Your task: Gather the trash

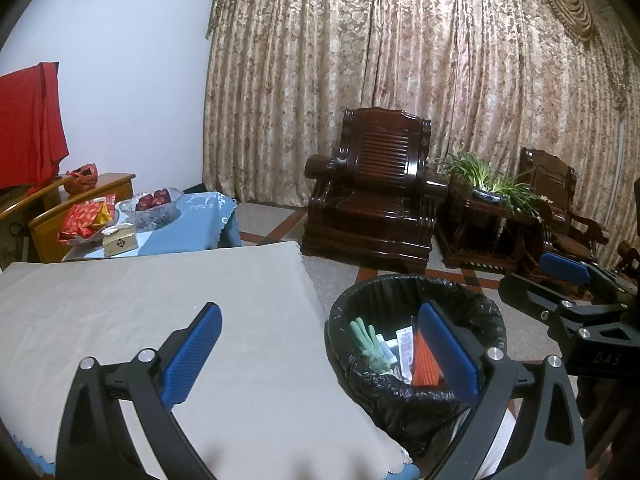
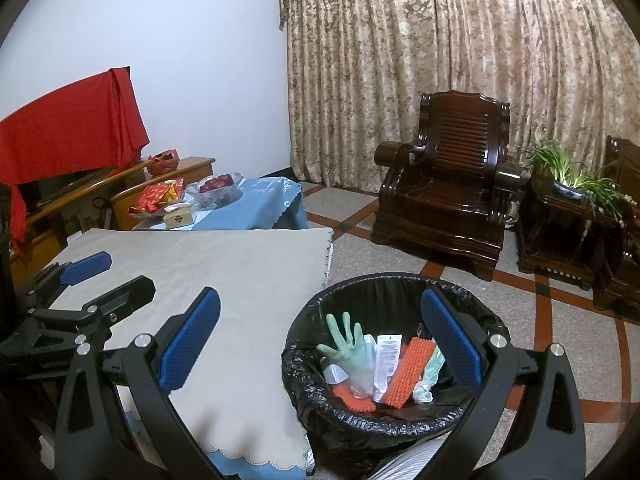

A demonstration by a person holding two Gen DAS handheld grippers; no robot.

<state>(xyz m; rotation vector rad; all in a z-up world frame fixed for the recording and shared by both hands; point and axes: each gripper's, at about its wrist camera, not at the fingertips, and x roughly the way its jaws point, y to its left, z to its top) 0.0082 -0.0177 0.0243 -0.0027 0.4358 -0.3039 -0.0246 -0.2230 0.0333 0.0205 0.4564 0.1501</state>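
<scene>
Both the left hand-held gripper [image 1: 320,354] and right hand-held gripper [image 2: 322,340] gape empty above the bin [image 2: 304,364], whose glove [image 2: 346,346], tube [image 2: 386,356] and brush [image 2: 408,372] look light, soft, pinchable mid-body.

the bin [image 2: 384,420] is positioned on the floor, just right of the cloth-covered table [image 2: 224,280]. a glove [image 2: 346,346], a tube [image 2: 386,360] and a brush [image 2: 408,372] are contained in the bin. a smaller table [image 2: 256,204] carrying a bowl [image 2: 218,190] is located behind. an armchair [image 2: 448,188] is set beyond the bin, before the curtain [image 2: 460,60].
</scene>
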